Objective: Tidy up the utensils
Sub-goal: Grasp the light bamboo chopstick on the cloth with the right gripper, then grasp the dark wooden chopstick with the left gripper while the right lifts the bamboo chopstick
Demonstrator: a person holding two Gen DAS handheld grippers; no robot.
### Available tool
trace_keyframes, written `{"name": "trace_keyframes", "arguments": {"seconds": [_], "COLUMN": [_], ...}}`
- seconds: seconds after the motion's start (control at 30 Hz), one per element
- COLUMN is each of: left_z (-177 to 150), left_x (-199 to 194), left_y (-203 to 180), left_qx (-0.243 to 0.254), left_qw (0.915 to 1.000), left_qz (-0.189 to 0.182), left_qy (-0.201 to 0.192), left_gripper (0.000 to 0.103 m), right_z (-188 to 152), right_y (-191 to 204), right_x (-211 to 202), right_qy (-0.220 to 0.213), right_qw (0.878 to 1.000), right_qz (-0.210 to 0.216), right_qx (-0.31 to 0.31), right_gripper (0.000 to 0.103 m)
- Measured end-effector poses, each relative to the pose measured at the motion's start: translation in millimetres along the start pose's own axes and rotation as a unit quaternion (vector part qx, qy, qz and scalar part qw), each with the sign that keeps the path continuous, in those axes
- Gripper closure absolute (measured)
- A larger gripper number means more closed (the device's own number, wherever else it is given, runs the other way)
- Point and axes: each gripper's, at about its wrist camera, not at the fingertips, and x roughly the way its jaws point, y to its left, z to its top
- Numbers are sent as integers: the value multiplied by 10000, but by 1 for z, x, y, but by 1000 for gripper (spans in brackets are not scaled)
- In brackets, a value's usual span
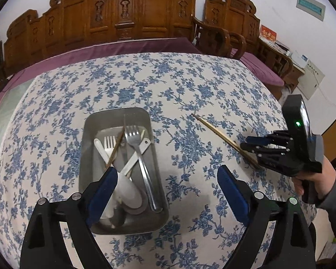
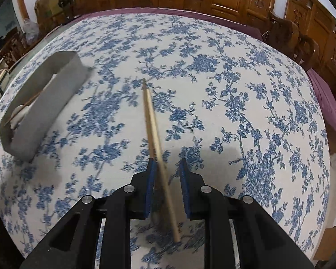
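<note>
A steel tray (image 1: 116, 112) sits on the floral tablecloth and holds a metal fork (image 1: 134, 139), a white plastic fork (image 1: 109, 143), a white spoon (image 1: 127, 188) and a chopstick. My left gripper (image 1: 166, 171) hangs wide open and holds nothing, its left finger over the tray and its right finger over bare cloth. A pair of wooden chopsticks (image 1: 215, 132) lies on the cloth to the right of the tray. My right gripper (image 2: 168, 162) is down over their near end. The chopsticks (image 2: 152, 121) run between its parted pads, closer to the left one, with visible gaps. The tray (image 2: 56, 94) is far left.
A carved wooden bench (image 1: 145, 18) with a purple cushion (image 1: 114, 49) runs behind the table. A person's hand (image 1: 306, 181) holds the right gripper's handle near the table's right edge. Wooden armchairs (image 1: 215, 38) stand at the back right.
</note>
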Motion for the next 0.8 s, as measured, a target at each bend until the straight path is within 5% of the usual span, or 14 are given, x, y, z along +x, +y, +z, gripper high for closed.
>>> {"name": "trace_keyframes", "arguments": {"seconds": [0.43,0.53,0.8], "left_z": [7,10,16], "left_x": [18,24,54], "left_y": [-23,-31,-61], "left_qx": [179,196,248], "left_qw": [9997,9996,9991], "left_qz": [-6,0,23], "left_qy": [139,183,340], "left_gripper": [16,16,16], "right_z": [14,12,-10], "right_y": [15,11,-16], "right_x": [22,20,-3], "right_qy": [241,209,31], "right_qw": [9983,9985,9997], "right_qz": [127,164,240], "right_qx": [-513,-473,-22], "right_gripper": [79,96,97]}}
